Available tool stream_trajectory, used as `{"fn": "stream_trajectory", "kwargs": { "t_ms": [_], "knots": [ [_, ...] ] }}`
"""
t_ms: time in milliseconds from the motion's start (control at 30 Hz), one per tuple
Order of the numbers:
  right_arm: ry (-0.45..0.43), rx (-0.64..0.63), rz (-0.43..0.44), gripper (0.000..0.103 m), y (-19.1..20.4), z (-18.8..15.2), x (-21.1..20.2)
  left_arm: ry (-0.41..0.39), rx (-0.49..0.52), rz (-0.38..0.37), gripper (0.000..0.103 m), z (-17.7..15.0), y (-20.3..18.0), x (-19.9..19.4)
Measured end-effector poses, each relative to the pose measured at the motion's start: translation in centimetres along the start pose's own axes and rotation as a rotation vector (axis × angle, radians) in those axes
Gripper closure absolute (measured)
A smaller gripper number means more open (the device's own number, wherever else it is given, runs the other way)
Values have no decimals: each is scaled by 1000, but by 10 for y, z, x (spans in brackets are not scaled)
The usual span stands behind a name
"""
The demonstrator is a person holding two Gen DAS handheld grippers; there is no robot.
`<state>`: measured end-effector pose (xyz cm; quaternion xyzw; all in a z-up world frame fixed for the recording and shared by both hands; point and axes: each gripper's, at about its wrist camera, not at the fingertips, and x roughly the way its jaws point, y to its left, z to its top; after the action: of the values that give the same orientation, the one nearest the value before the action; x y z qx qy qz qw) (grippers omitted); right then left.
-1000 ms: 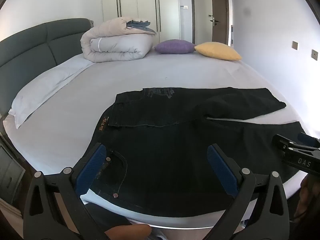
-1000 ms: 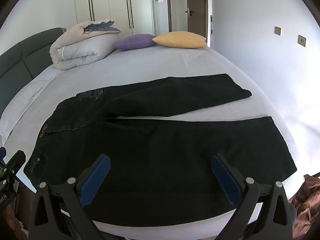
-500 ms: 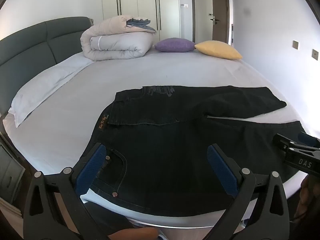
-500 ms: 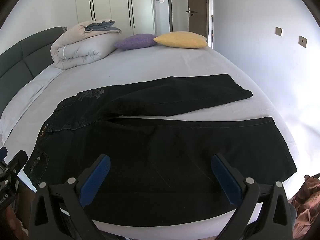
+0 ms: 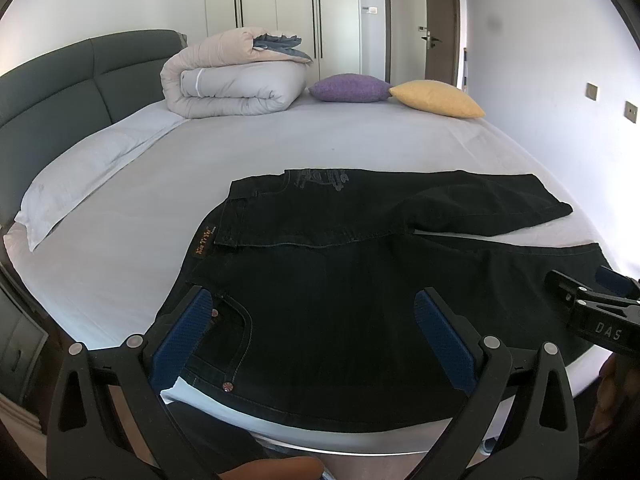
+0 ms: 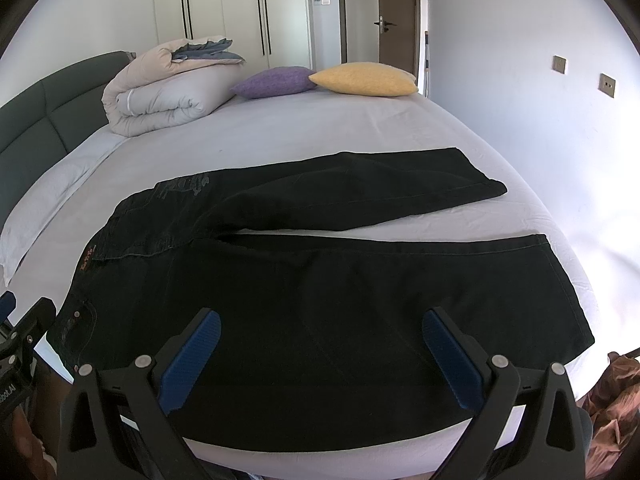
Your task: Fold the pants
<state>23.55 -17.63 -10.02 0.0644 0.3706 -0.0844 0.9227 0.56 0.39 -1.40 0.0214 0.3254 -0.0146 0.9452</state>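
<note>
Black jeans point(image 5: 344, 280) lie spread flat on the bed, waistband at the left, both legs running right; they also show in the right wrist view point(image 6: 320, 280). The far leg point(image 6: 360, 188) angles away from the near leg point(image 6: 420, 280). My left gripper point(image 5: 314, 320) is open and empty, hovering over the near waist and pocket area. My right gripper point(image 6: 320, 344) is open and empty, hovering over the near leg close to the bed's front edge. The right gripper's body shows at the right edge of the left wrist view point(image 5: 596, 312).
The bed point(image 5: 200, 184) has a grey sheet and a dark headboard point(image 5: 60, 92) at the left. A rolled duvet point(image 5: 236, 80), a purple cushion point(image 5: 348, 88) and a yellow cushion point(image 5: 436, 98) sit at the far side. A white pillow point(image 5: 88, 168) lies left. A wall stands right.
Both grippers have risen slightly and drawn back a little; the jeans lie unchanged. Both grippers stay open.
</note>
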Motion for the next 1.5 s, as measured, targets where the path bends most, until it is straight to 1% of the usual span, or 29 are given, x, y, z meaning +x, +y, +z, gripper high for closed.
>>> {"fn": "stream_trajectory", "kwargs": {
  "t_ms": [1500],
  "knots": [
    [3, -2, -1, 0, 0, -2, 2, 10, -2, -5, 0, -6, -4, 2]
  ]
}}
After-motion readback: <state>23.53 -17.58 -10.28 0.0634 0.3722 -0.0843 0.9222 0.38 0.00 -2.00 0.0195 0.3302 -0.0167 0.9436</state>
